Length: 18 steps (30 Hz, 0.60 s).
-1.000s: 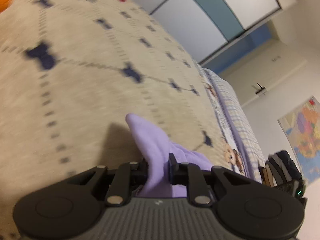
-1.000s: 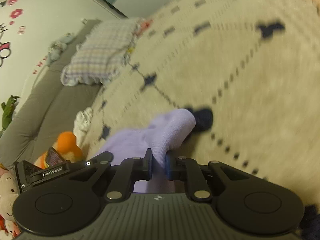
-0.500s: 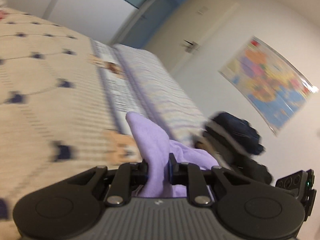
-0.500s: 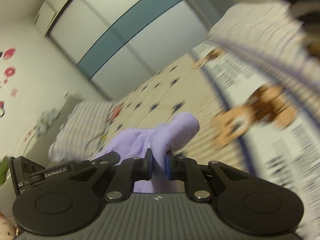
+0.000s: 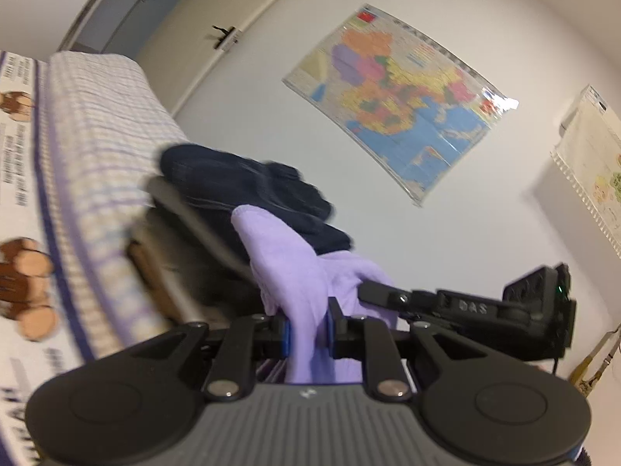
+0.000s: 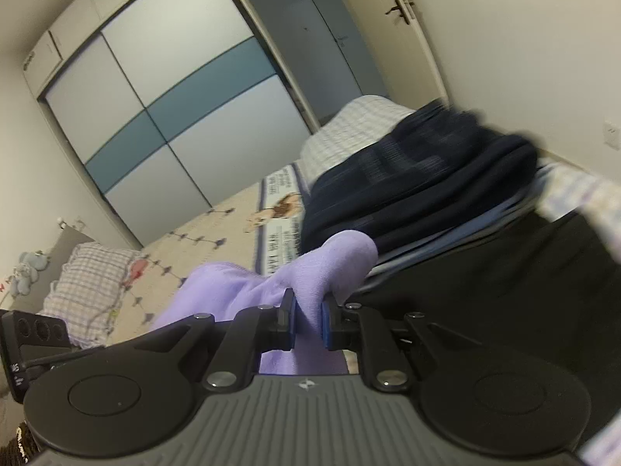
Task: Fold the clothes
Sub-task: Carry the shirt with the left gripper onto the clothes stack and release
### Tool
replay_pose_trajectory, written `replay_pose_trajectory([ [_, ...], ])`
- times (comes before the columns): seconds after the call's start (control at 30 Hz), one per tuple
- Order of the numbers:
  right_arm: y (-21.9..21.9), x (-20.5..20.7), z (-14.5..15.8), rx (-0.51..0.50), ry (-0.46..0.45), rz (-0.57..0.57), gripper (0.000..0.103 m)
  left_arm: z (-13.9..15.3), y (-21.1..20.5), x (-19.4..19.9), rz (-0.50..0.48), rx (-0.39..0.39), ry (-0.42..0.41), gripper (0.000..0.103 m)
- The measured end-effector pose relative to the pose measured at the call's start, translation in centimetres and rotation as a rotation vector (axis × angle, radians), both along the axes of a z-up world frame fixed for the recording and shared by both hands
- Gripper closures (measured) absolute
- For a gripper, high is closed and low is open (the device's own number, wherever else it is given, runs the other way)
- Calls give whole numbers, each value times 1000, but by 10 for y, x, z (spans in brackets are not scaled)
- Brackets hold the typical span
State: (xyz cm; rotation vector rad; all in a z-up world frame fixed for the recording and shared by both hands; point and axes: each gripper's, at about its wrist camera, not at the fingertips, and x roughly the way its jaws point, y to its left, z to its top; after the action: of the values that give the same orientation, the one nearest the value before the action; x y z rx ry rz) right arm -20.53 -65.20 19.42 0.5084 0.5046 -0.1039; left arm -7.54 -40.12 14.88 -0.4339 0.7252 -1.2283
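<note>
Change since a second ago: both views then looked down on the beige patterned bedspread; they now look across the bed's edge at the walls and a stack of clothes. The grip on the cloth is unchanged.

Left gripper [image 5: 308, 328]: jaws clamped on a bunched fold of the lilac garment [image 5: 287, 256], which rises between the pads and drapes off to the right. The right gripper's side body [image 5: 465, 306] shows just beyond that drape.

Right gripper [image 6: 308, 324]: jaws clamped on another fold of the same lilac garment [image 6: 310, 272], the rest trailing left and down. The garment hangs between the two grippers, lifted off the bed.

Nearby: a pile of dark navy clothes [image 5: 248, 190] lies directly ahead of both grippers, atop lighter folded layers [image 6: 446, 240]; motion blur makes it hard to count the pieces. A black cloth [image 6: 504, 291] fills the lower right of the right wrist view.

Surface: bed with a beige bedspread [image 6: 217, 229], a bear-printed border strip [image 5: 23, 256] and a lilac checked sheet [image 5: 101, 124]. A checked pillow [image 6: 89, 275] lies at the far end.

Room: wall map [image 5: 399, 97], sliding wardrobe with grey and teal panels [image 6: 174, 105], door with lever handle [image 6: 399, 9].
</note>
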Motion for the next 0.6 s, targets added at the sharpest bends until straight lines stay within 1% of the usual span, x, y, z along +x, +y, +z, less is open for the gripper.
replay_pose_trajectory([
  [0.07,-25,-4,5,-23,35,-13,89,-1,-27,-11,-13,0,4,86],
  [0.13,-44,-3,5,-50,75,-31,89,-5,-54,-20,-24,9,8,86],
  [0.23,-72,0,2,-93,136,-59,89,-17,-88,-32,-30,61,-6,86],
  [0.27,-77,2,-2,-114,161,-75,88,-21,-96,-35,-25,88,-19,85],
  [0.33,-85,8,-16,-152,214,-119,87,-31,-104,-39,26,158,-74,84],
  [0.37,-86,13,-24,-170,238,-151,85,-34,-105,-41,57,186,-105,81],
  [0.4,-86,16,-31,-196,254,-195,83,-35,-104,-43,88,208,-137,73],
  [0.43,-87,16,-35,-227,255,-241,74,-36,-100,-43,111,218,-164,62],
  [0.47,-85,13,-36,-255,235,-271,67,-35,-94,-43,133,216,-200,59],
  [0.53,-80,4,-35,-313,180,-313,65,-29,-80,-46,181,200,-292,58],
  [0.6,-70,-8,-32,-361,132,-335,65,-20,-70,-48,197,153,-362,57],
])
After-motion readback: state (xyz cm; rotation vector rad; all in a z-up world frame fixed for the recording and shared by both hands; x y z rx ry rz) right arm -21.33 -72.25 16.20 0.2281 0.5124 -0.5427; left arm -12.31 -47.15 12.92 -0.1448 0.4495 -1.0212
